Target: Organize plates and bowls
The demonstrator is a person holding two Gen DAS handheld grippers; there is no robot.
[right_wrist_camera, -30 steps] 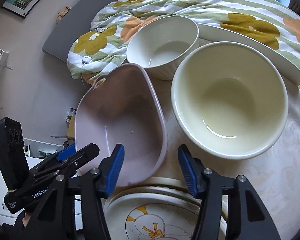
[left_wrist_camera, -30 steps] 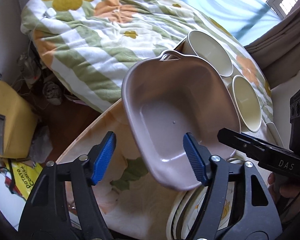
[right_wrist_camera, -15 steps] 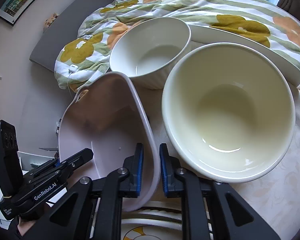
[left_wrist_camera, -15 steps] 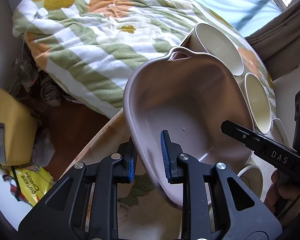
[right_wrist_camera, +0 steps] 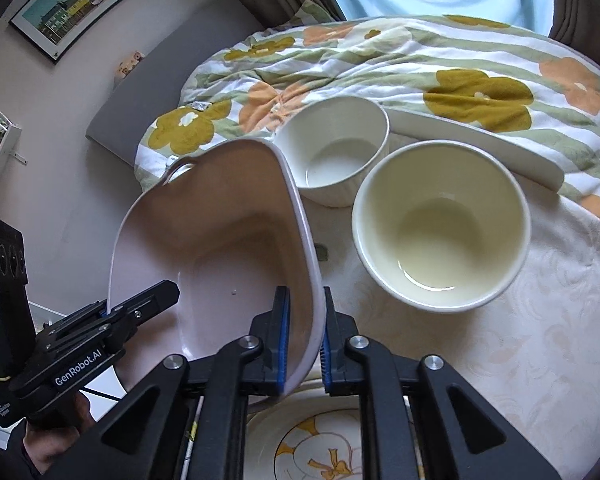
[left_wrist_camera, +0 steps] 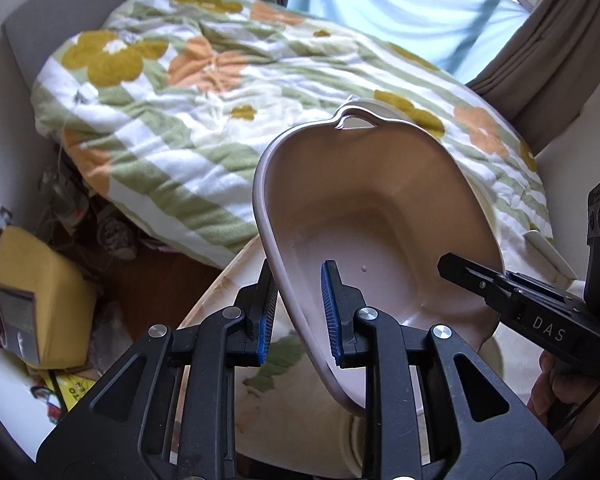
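A pink square dish with a handle (left_wrist_camera: 380, 216) is held off the table, tilted, by both grippers. My left gripper (left_wrist_camera: 298, 316) is shut on its left rim. My right gripper (right_wrist_camera: 303, 336) is shut on its right rim; the dish also shows in the right wrist view (right_wrist_camera: 220, 248). A large cream bowl (right_wrist_camera: 440, 224) and a smaller white bowl (right_wrist_camera: 336, 156) stand on the table beyond. A stack of plates with a yellow flower print (right_wrist_camera: 320, 448) lies under the right gripper.
The round table (right_wrist_camera: 540, 340) has a cream patterned cloth. A long white platter (right_wrist_camera: 476, 148) lies at its far edge. A bed with a flowered quilt (left_wrist_camera: 220, 92) is close behind. A yellow box (left_wrist_camera: 32, 292) and clutter are on the floor at left.
Both grippers, open around the dish's rims a second ago, closed on them. The dish has since risen off the table and tilted up.
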